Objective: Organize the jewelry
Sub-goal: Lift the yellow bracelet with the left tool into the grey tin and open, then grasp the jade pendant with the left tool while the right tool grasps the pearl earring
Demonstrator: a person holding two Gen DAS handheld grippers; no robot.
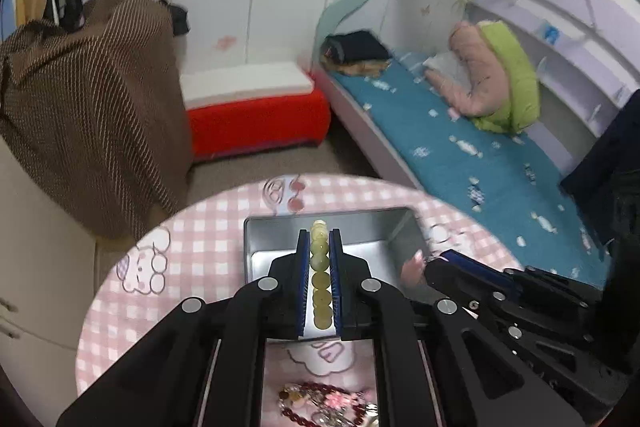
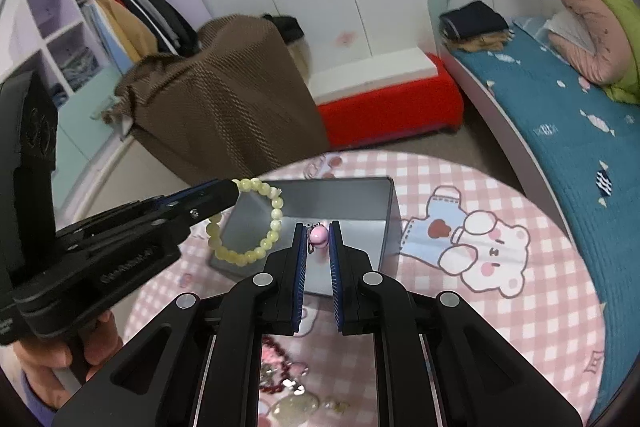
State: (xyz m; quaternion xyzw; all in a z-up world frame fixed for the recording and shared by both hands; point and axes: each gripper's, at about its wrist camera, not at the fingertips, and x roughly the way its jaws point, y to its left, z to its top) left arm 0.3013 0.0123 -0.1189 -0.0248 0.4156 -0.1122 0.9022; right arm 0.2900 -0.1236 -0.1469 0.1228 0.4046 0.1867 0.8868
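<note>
My left gripper [image 1: 319,269] has its jaws clamped on a pale yellow bead bracelet [image 2: 256,223]. In the left wrist view the beads run in a line between the blue pads, from six o'clock up to twelve. In the right wrist view the loop hangs at nine o'clock from my other jaws, over the near left corner of the metal box [image 2: 356,203].

My right gripper [image 2: 318,239] has its jaws closed narrowly on a small pink charm [image 2: 319,235], held at the tips, above the box.

The box sits on the pink checked counter [image 2: 500,195]. More jewellery [image 2: 288,387] lies in a heap at six o'clock, below my jaws.
</note>
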